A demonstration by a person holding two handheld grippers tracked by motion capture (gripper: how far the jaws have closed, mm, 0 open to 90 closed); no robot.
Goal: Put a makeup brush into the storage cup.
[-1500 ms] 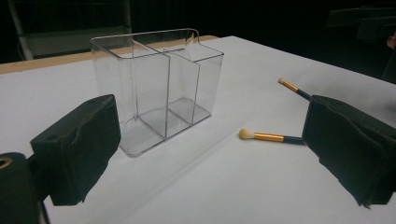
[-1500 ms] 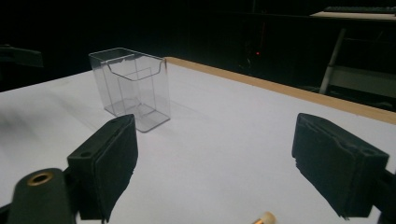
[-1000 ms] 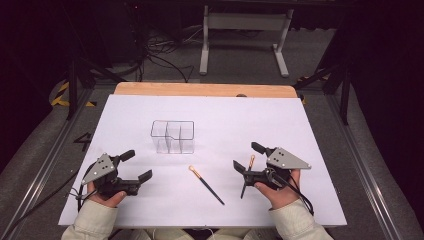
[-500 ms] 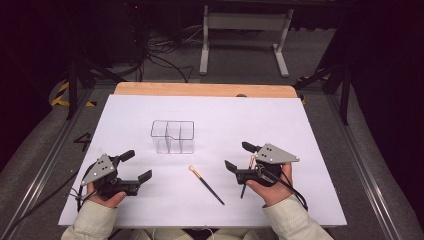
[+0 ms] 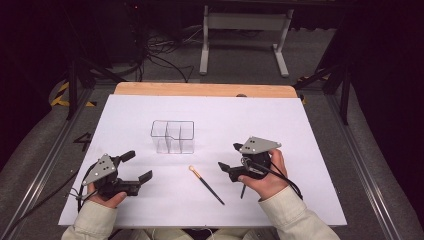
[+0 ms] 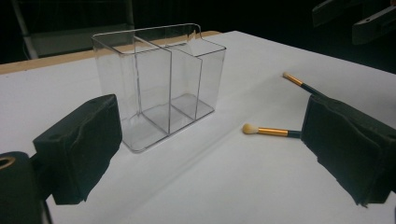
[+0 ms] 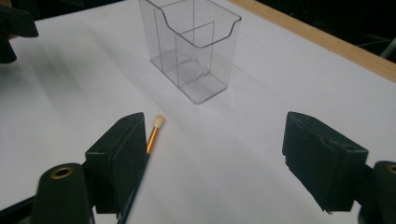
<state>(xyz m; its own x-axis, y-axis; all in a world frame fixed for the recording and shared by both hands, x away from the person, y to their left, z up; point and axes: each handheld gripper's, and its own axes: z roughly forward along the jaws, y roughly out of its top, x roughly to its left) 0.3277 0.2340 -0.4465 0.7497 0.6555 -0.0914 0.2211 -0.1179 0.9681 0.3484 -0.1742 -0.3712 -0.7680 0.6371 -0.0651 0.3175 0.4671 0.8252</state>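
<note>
A clear plastic organizer [image 5: 172,136] [image 6: 159,88] [image 7: 191,46] with several compartments stands upright mid-table. In front of it lies a makeup brush [image 5: 206,185] [image 6: 268,131] [image 7: 154,135] with a pale tip, a gold ferrule and a black handle. A second brush [image 5: 242,191] [image 6: 299,84] lies partly under my right hand. My left gripper [image 5: 137,165] [image 6: 215,144] rests open at the front left, with nothing between its jaws. My right gripper [image 5: 230,156] [image 7: 222,154] hovers open just right of the first brush. Its jaws have just been closing a little, with no pad touching anything.
The white table cover [image 5: 320,150] ends at a wooden strip [image 5: 205,90] along the far edge. Metal rails run along both sides. A stand [image 5: 240,30] and cables sit on the dark floor beyond.
My right hand has moved left toward the first brush and risen slightly, uncovering part of the second brush's handle. My left hand has stayed put.
</note>
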